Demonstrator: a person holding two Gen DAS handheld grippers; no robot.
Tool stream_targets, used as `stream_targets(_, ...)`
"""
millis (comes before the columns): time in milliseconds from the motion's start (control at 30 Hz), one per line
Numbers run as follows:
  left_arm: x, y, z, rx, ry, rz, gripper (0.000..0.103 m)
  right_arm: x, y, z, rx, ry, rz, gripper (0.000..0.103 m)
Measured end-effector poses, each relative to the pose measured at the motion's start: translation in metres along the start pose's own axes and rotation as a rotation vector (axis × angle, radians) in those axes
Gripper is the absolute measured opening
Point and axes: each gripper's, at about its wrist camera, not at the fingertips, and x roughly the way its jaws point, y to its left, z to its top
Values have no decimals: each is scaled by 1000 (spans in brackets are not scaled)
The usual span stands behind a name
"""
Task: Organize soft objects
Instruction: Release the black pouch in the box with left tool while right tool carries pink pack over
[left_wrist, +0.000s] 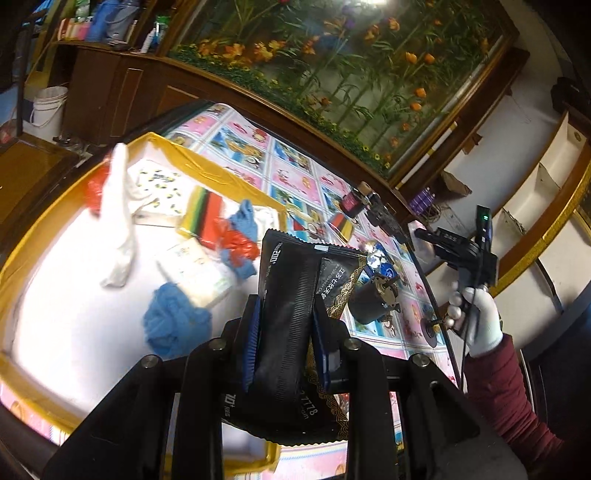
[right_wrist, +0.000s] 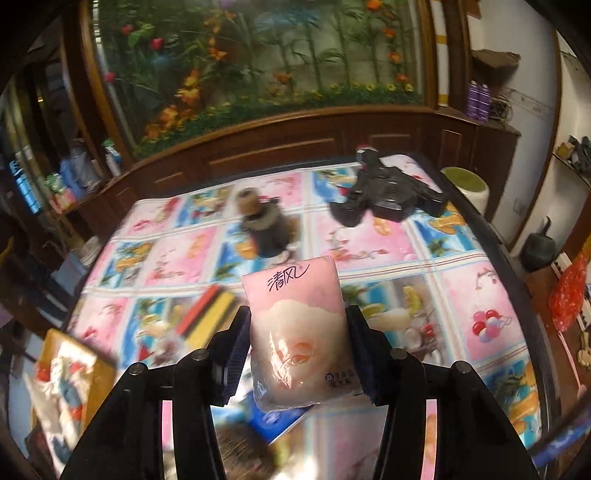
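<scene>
The pink tissue pack (right_wrist: 299, 332) stands upright between the fingers of the right gripper (right_wrist: 297, 354), pressed on both sides by the blue pads (right_wrist: 236, 354), so the jaws are clamped on it, above the patterned cloth (right_wrist: 461, 280) of the table. The black pouch (left_wrist: 291, 317) with gold trim is pinched between the pads of the left gripper (left_wrist: 286, 347), its serrated top edge pointing away from the camera; those jaws are closed on it. Beyond the pouch lies the white tray (left_wrist: 74, 314) with a yellow rim, holding soft things: a white sock (left_wrist: 118, 218), a blue yarn ball (left_wrist: 173, 321), a blue glove (left_wrist: 245, 221) over a red bag (left_wrist: 238, 240), a striped sponge (left_wrist: 205, 218), a spotted white cloth (left_wrist: 159, 184) and a pale tissue pack (left_wrist: 201, 273). On the cloth just right of the tray are a second striped sponge (left_wrist: 341, 225), a dark cylinder (left_wrist: 369, 301) with a brass top and a black gadget (left_wrist: 384, 218). In the left wrist view the white-gloved right hand (left_wrist: 476, 317) with a maroon sleeve (left_wrist: 506, 391) holds its gripper's handle off the table's right edge. In the right wrist view the cylinder (right_wrist: 264, 225), the gadget (right_wrist: 388, 195) and a sponge (right_wrist: 210, 314) lie beyond the pink pack, blurred.
</scene>
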Motion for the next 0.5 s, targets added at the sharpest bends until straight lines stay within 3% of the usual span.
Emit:
stream_targets(267, -35, 26, -13, -35, -63, 99, 23, -59, 69, -60, -121, 39, 223, 50)
stream_targets(500, -52, 50, -17, -52, -106, 202, 23, -75, 126, -102, -195, 119, 377, 50)
